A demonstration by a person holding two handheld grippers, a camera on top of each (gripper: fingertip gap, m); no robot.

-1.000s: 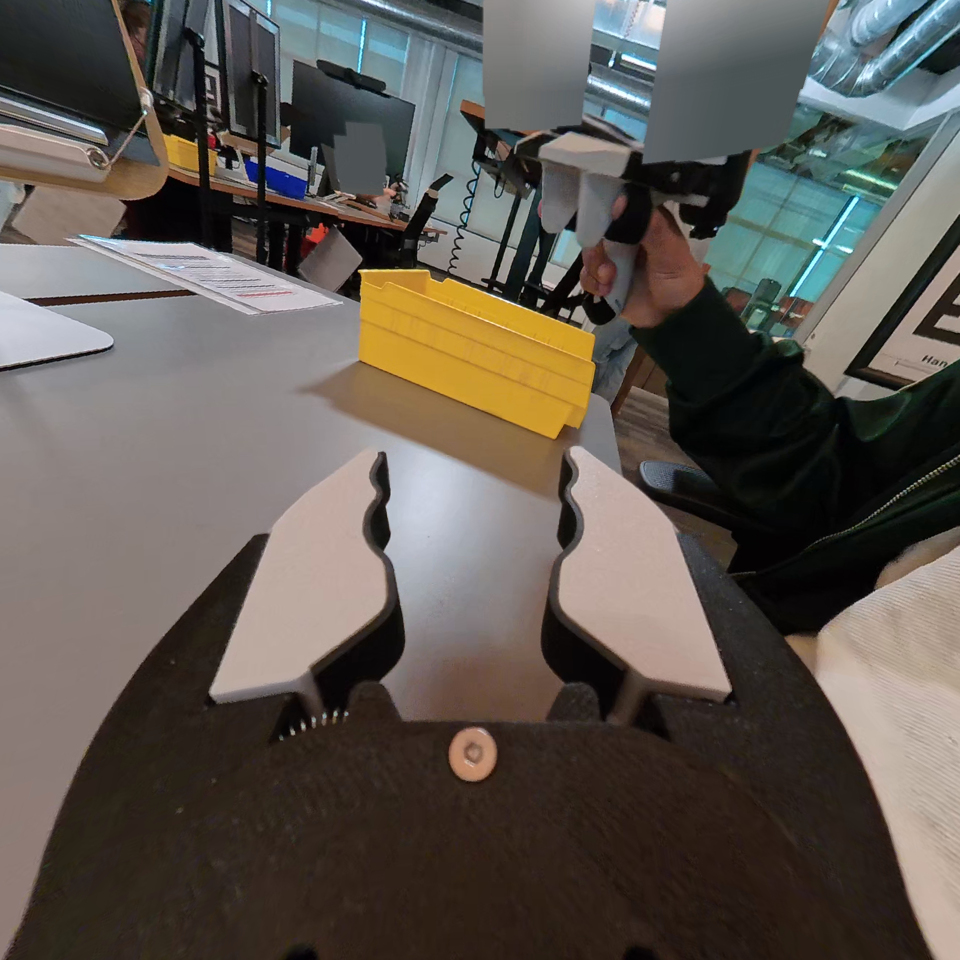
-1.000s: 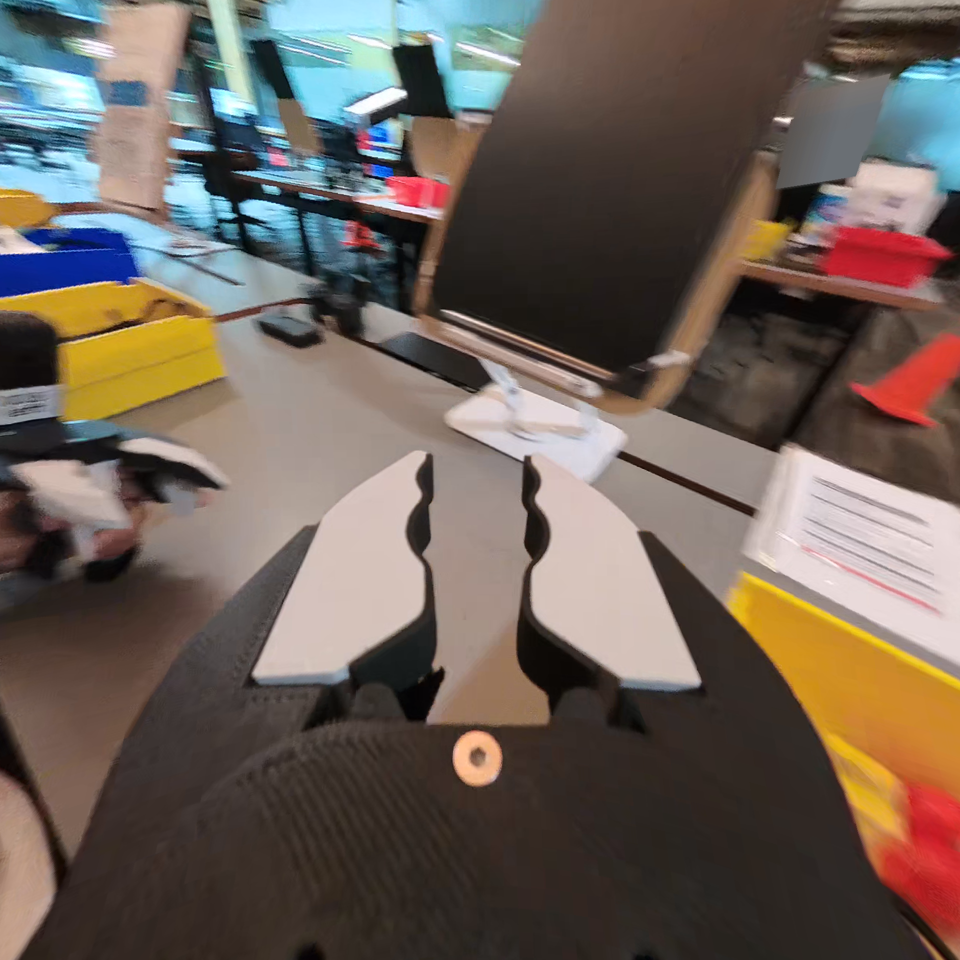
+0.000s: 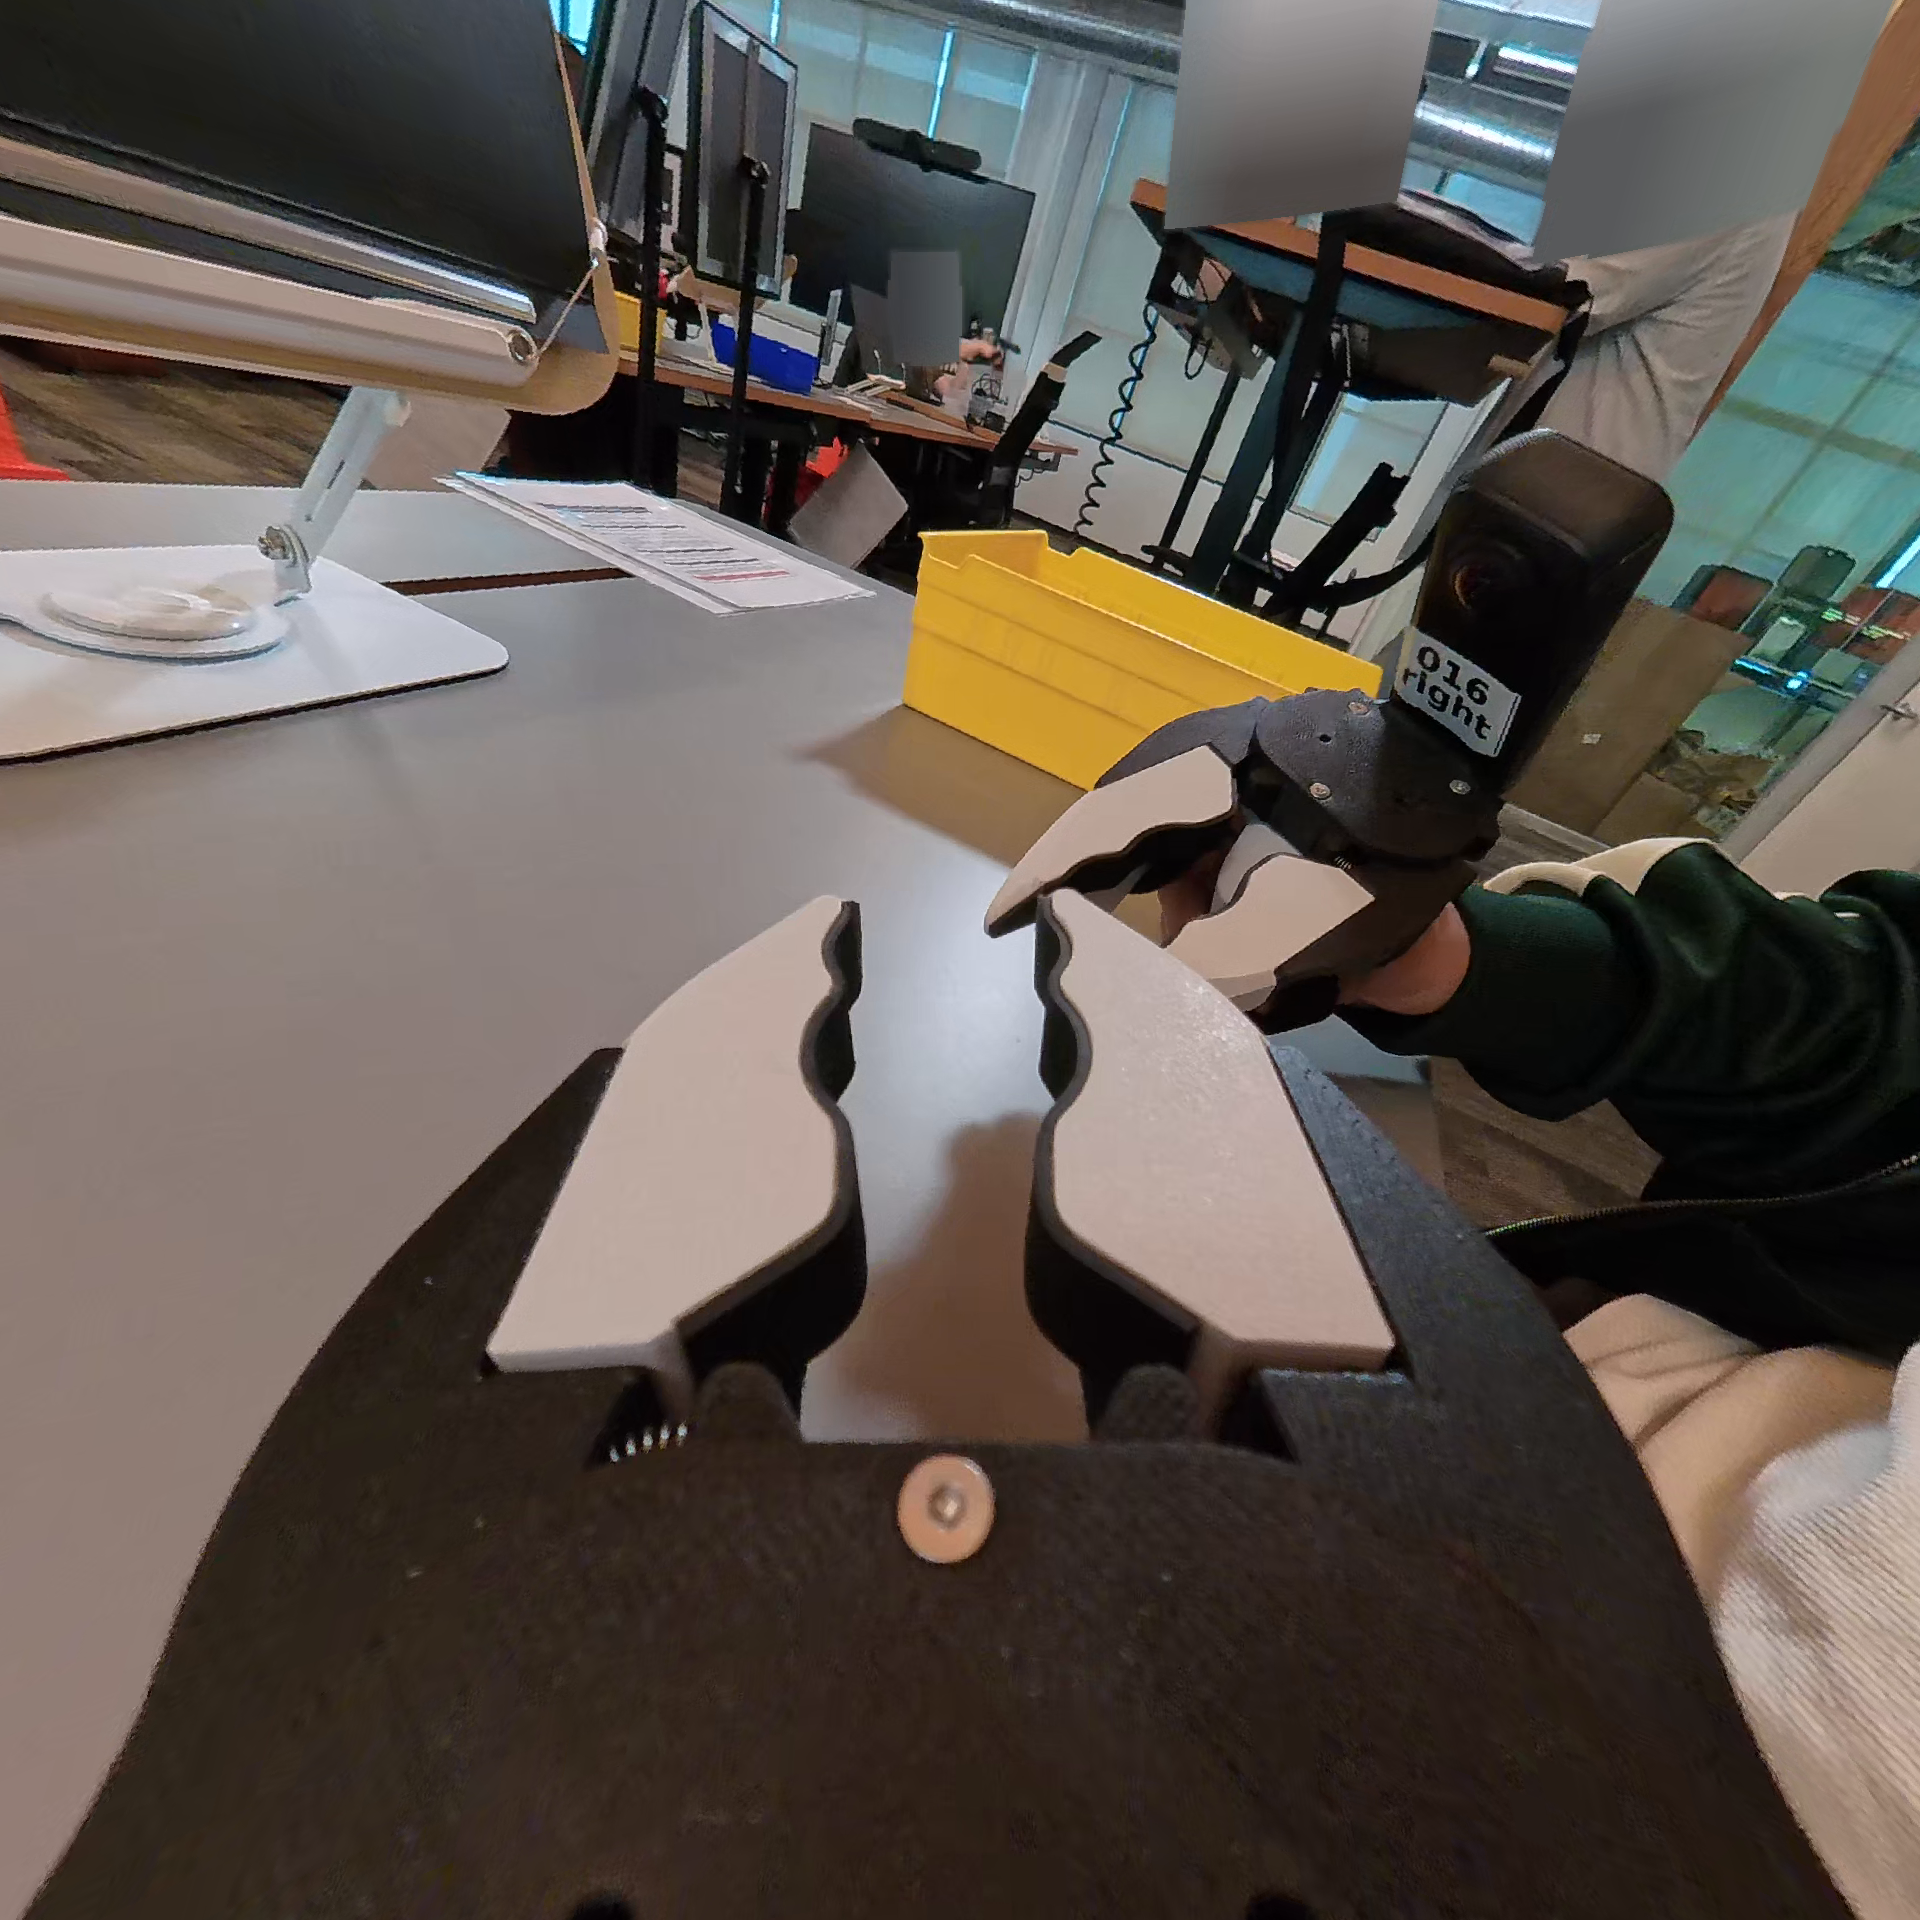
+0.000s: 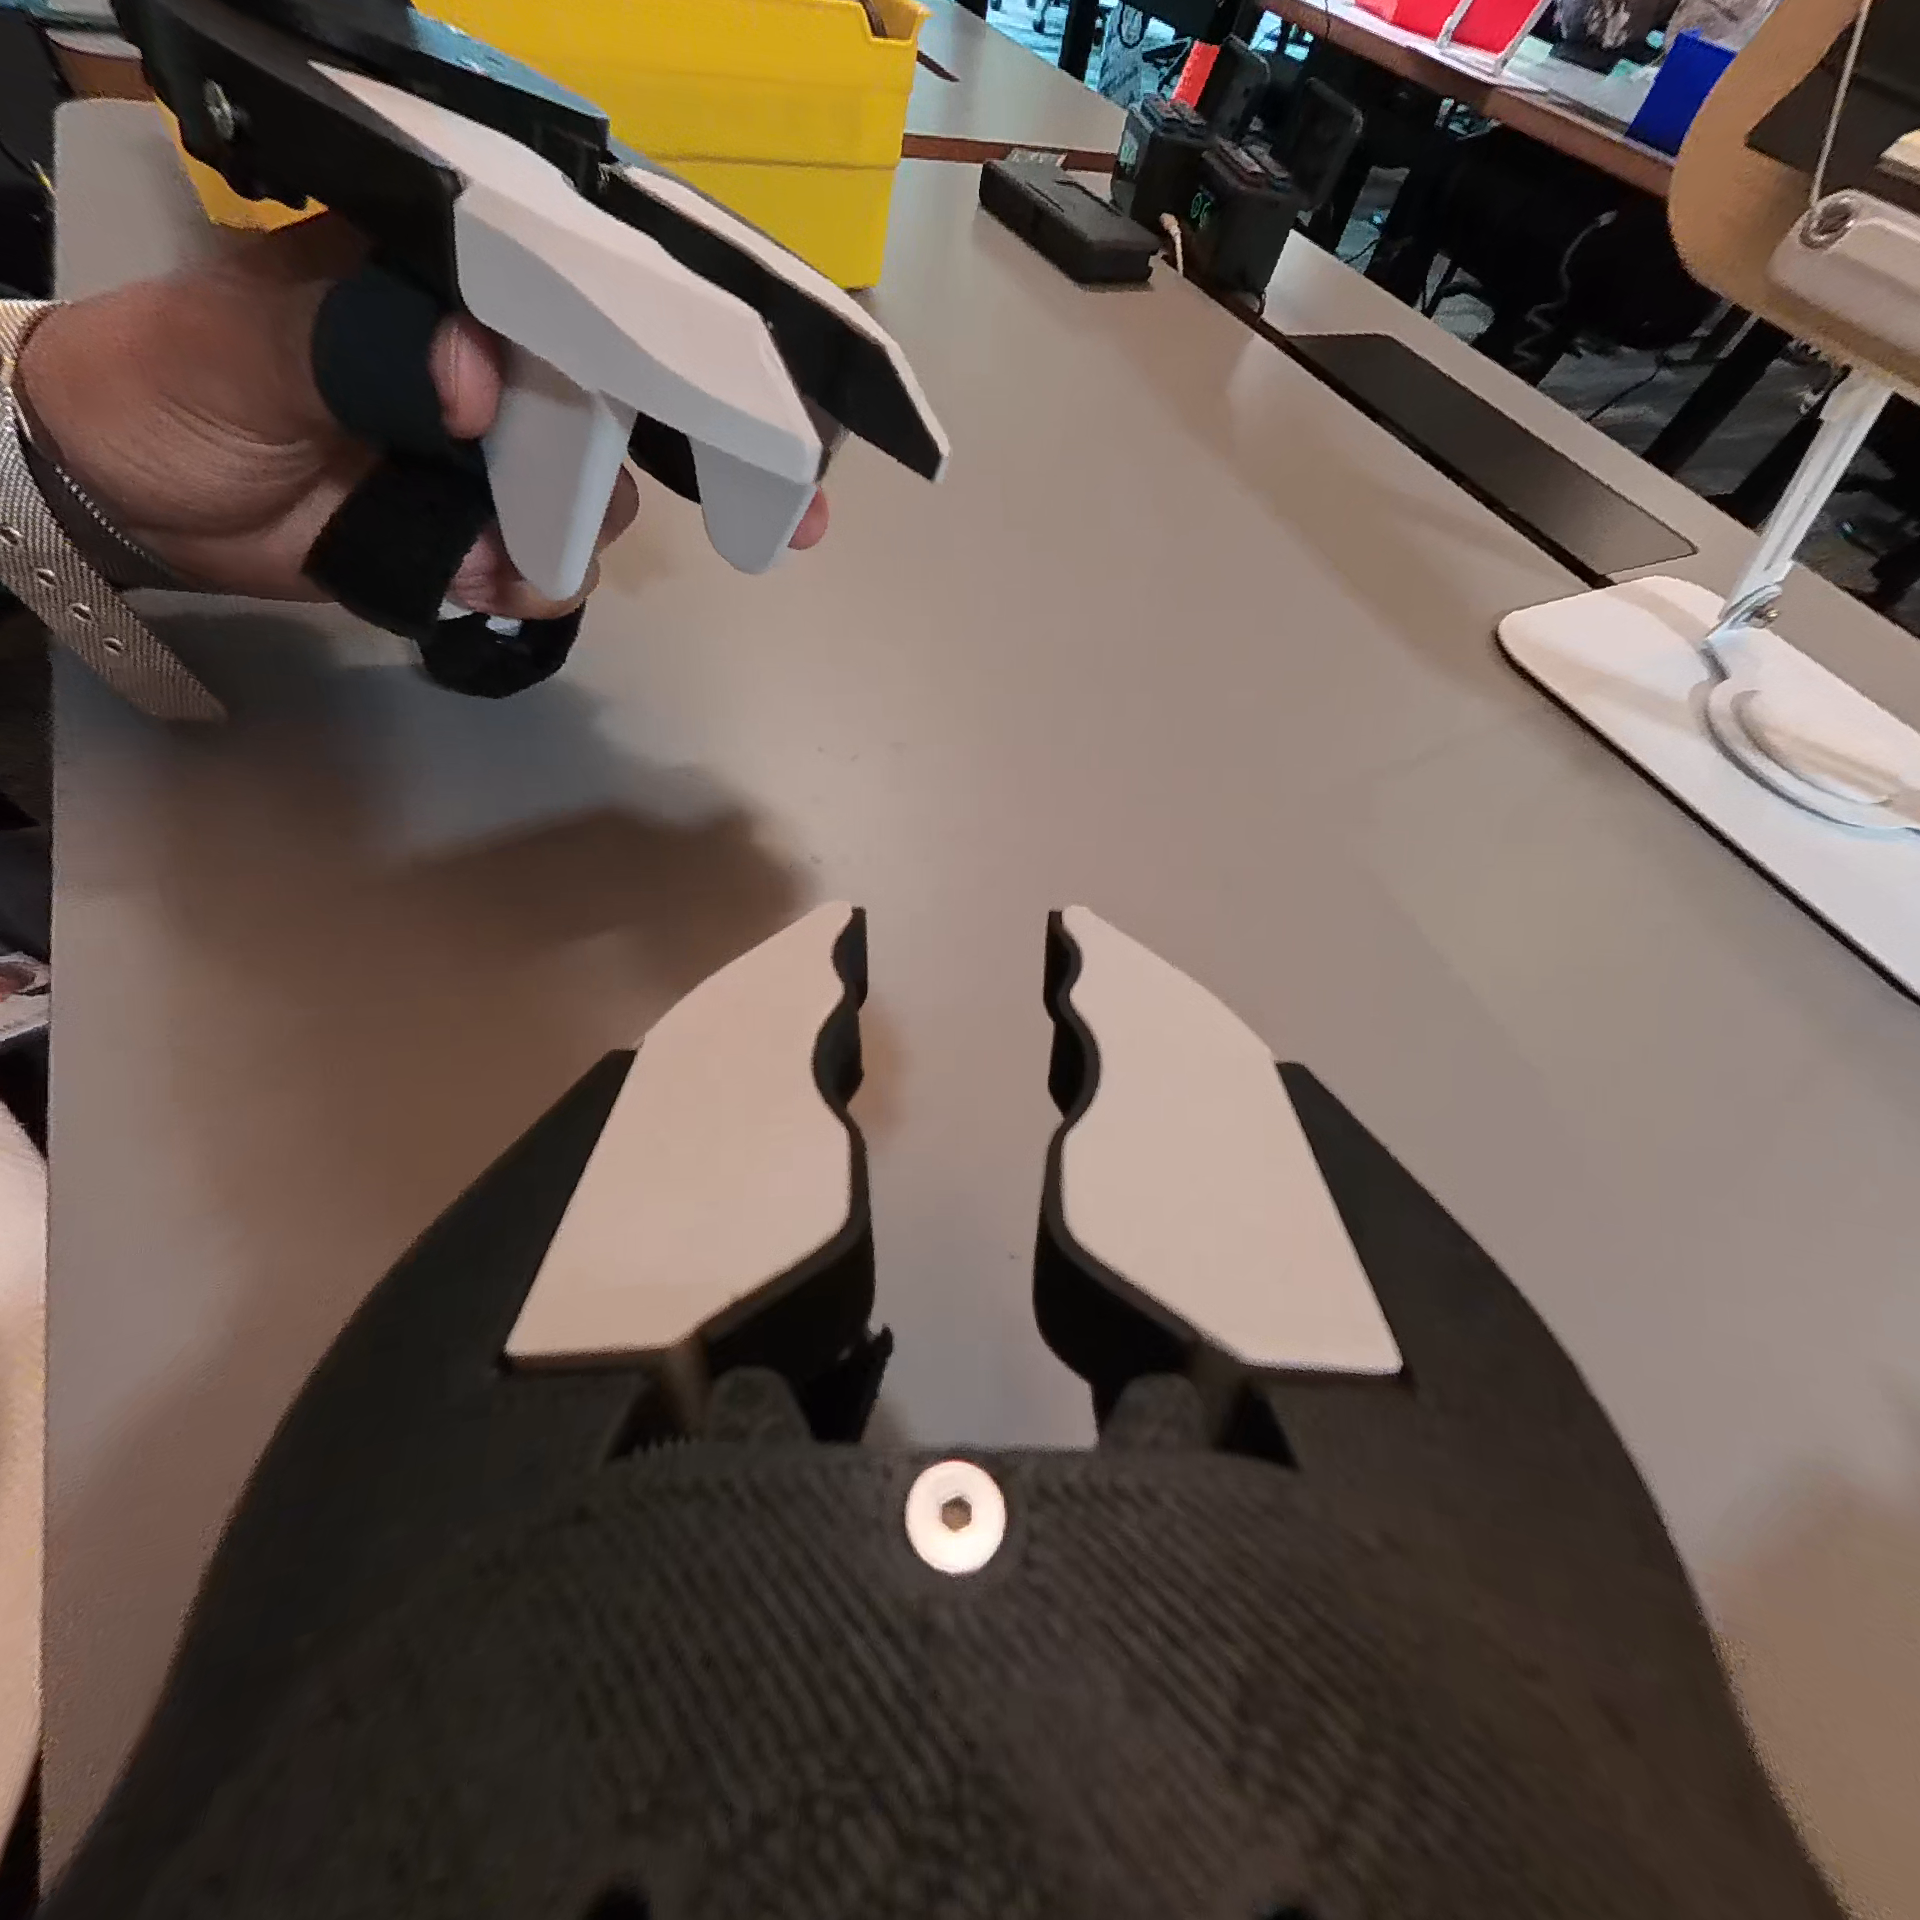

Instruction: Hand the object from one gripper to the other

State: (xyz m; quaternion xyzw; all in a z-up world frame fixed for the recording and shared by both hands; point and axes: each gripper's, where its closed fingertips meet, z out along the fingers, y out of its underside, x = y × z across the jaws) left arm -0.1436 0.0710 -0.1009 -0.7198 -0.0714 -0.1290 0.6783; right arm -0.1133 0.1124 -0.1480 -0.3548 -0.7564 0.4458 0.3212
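On grey table (image 3: 312, 935), yellow bin (image 3: 1091, 665) stands.

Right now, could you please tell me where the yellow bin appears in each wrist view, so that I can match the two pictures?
Left wrist view: the yellow bin sits right of centre on the grey table, behind the right gripper.
Right wrist view: it is at the top, left of centre, behind the left gripper.
Shared landmark: the white monitor base.
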